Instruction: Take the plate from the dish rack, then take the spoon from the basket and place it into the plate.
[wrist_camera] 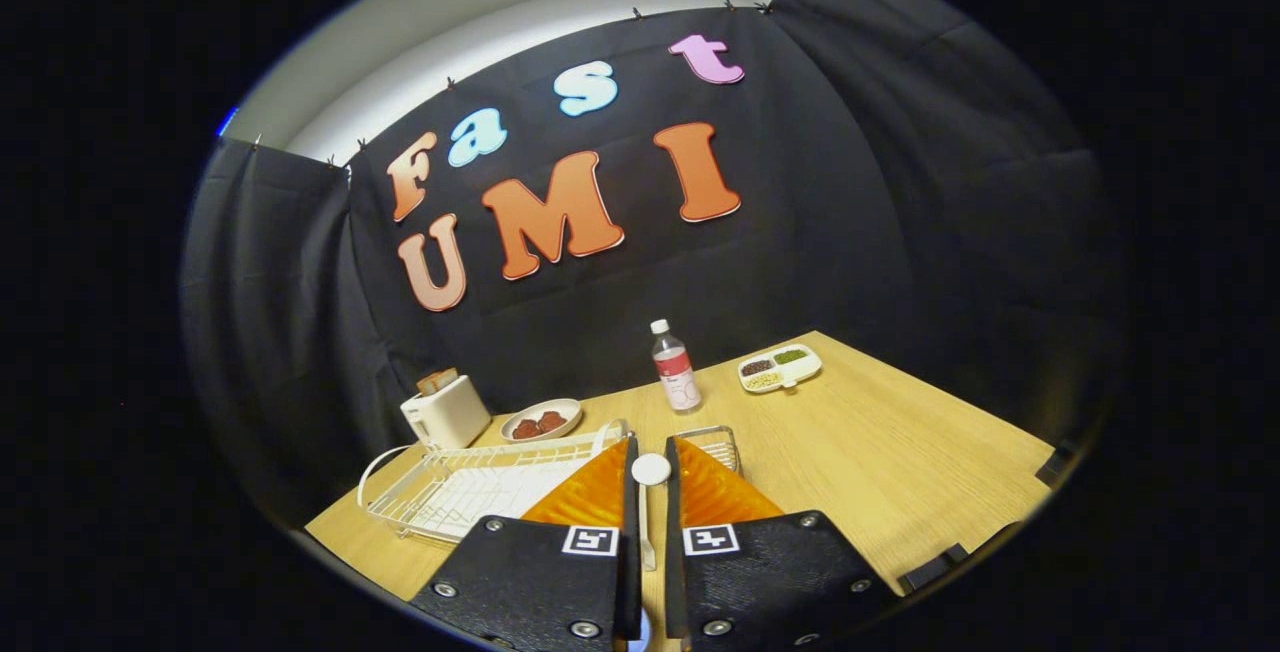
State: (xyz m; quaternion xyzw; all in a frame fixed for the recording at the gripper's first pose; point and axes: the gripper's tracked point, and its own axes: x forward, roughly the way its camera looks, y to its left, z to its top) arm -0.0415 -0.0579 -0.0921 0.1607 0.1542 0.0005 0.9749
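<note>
Tool [651, 492] clamped on white spoon [650, 472]

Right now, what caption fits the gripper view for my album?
Gripper shut on a white spoon, lifted above the wooden table near the dish rack.

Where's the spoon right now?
In the gripper view, the spoon is clamped between the tongs, held above the table between the dish rack and the basket.

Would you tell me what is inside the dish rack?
The dish rack shows bare wire, no plate; the claw, shut on the spoon, covers its near corner.
</note>
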